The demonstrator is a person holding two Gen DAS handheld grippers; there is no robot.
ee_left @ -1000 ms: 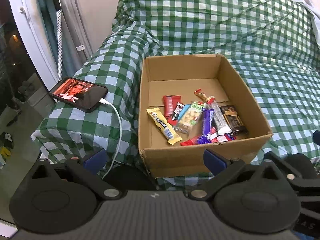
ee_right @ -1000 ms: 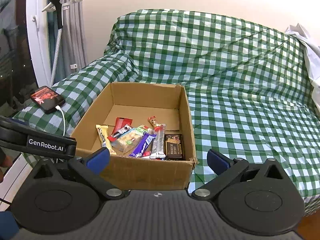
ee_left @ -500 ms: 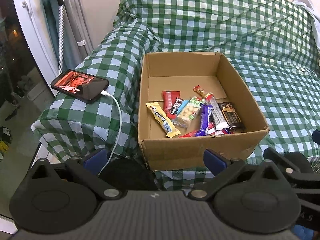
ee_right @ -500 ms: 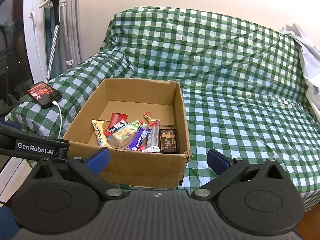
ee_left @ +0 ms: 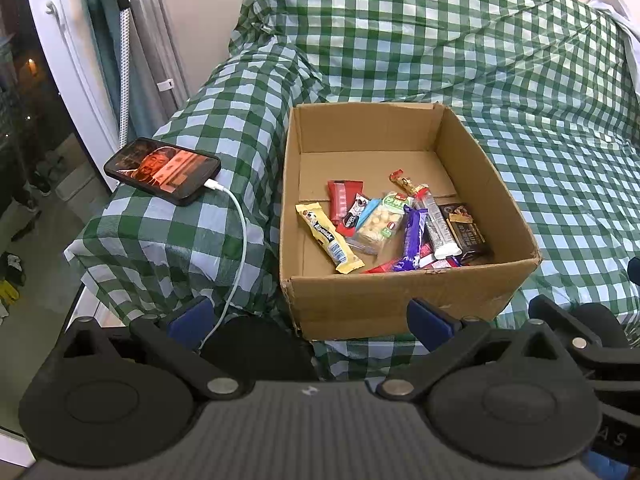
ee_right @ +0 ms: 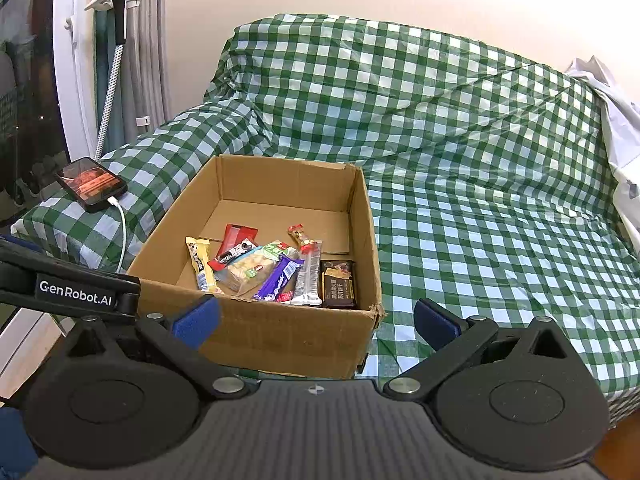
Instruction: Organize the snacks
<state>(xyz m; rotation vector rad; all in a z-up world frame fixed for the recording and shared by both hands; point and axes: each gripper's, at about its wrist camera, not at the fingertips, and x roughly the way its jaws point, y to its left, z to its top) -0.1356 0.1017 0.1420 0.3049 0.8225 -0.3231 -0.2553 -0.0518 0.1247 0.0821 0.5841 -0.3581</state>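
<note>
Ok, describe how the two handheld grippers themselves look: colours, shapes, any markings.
The left gripper and right gripper look alike: black plastic, with two round housings flanking a ribbed grey centre, angled black links with silver pivot pins, and blue pads on the fingertips. The right wrist view shows white "GenRobot.AI" lettering on the left gripper's side.

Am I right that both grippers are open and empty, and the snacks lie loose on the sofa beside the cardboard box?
Not quite: the snacks lie inside the cardboard box, as the left wrist view shows. The left gripper and right gripper are indeed open and empty.
</note>
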